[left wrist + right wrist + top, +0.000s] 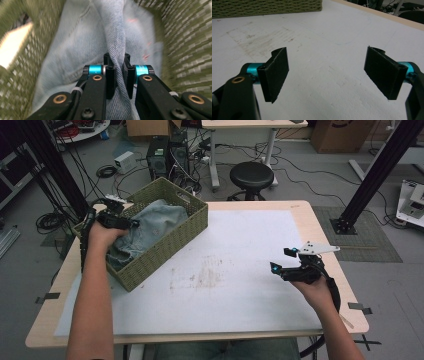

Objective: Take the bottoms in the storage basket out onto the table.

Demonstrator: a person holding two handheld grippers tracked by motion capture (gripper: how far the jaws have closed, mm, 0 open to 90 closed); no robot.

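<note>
A woven olive basket (pixel 172 240) stands at the table's left rear and holds a crumpled light-blue denim garment (pixel 161 216). My left gripper (pixel 129 224) reaches into the basket from its left side. In the left gripper view the jaws are pressed onto a raised fold of the denim garment (pixel 75 50), with my left gripper (pixel 117 61) shut on it and the basket wall (pixel 187 37) around it. My right gripper (pixel 281 260) hovers over the right part of the white sheet, open. In the right gripper view nothing lies between the fingers of my right gripper (pixel 327 72).
A white sheet (pixel 240 245) covers most of the wooden table, with a dirty smudge (pixel 200 277) near the middle. The basket's corner (pixel 262 7) lies ahead of the right gripper. Behind the table are a black stool (pixel 251 175), computer towers (pixel 167 155) and floor cables.
</note>
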